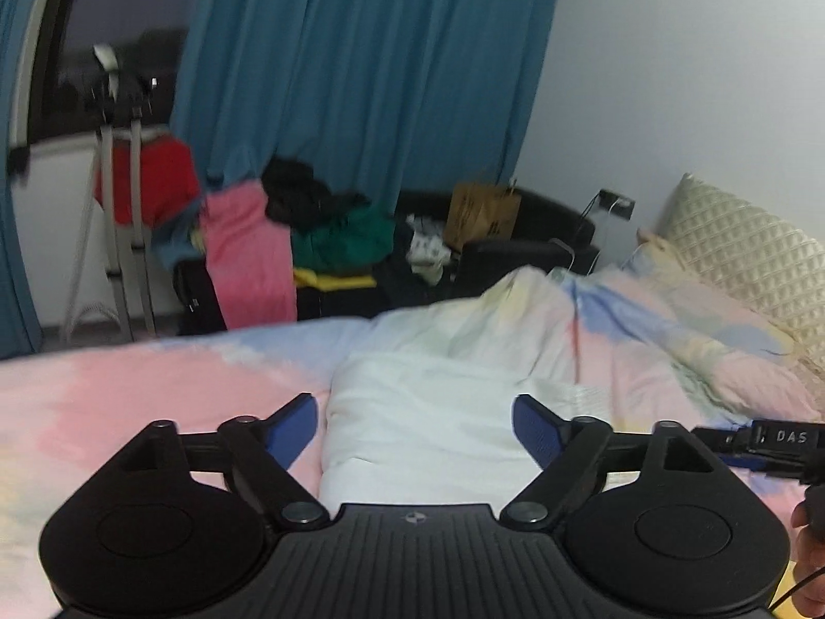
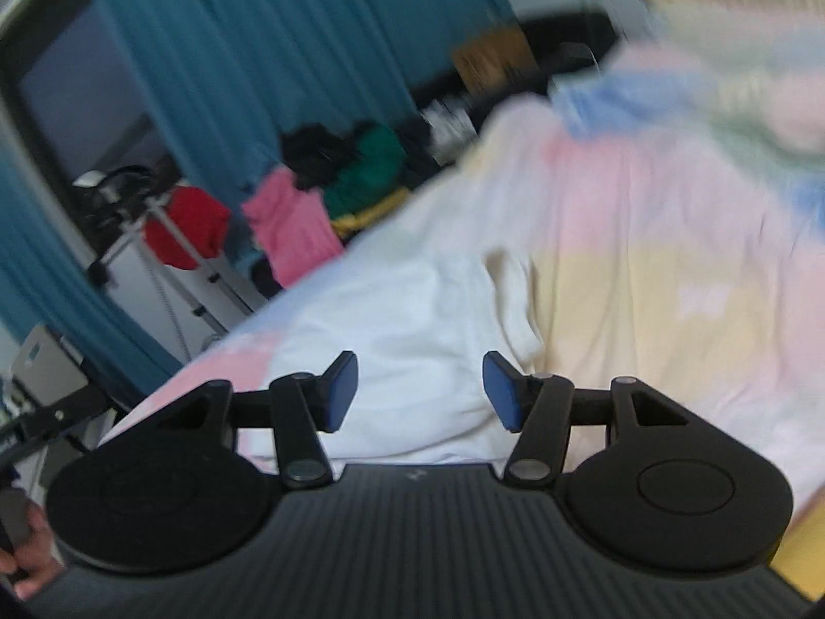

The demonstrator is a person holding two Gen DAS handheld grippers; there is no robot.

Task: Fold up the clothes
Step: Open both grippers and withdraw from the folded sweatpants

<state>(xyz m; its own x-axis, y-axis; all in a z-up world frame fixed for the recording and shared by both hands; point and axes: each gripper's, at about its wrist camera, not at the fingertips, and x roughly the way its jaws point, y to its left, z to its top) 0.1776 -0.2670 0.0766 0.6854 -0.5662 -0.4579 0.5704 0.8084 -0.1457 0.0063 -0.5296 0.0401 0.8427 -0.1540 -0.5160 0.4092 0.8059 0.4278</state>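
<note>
A white garment (image 1: 423, 423) lies as a folded, long bundle on the pastel bed cover (image 1: 129, 402). My left gripper (image 1: 415, 430) is open, with its blue pads on either side of the garment's near end, holding nothing. In the right wrist view the same white garment (image 2: 412, 320) lies on the bed cover (image 2: 644, 268). My right gripper (image 2: 420, 389) is open and empty just above the garment's near part. The right view is tilted and blurred.
A cream quilted pillow (image 1: 747, 258) lies at the bed's right end. Beyond the bed stand a pile of clothes on luggage (image 1: 309, 237), a black sofa with a paper bag (image 1: 484, 214), a tripod (image 1: 124, 196) and blue curtains (image 1: 361, 77). The other gripper's handle (image 1: 773, 443) shows at right.
</note>
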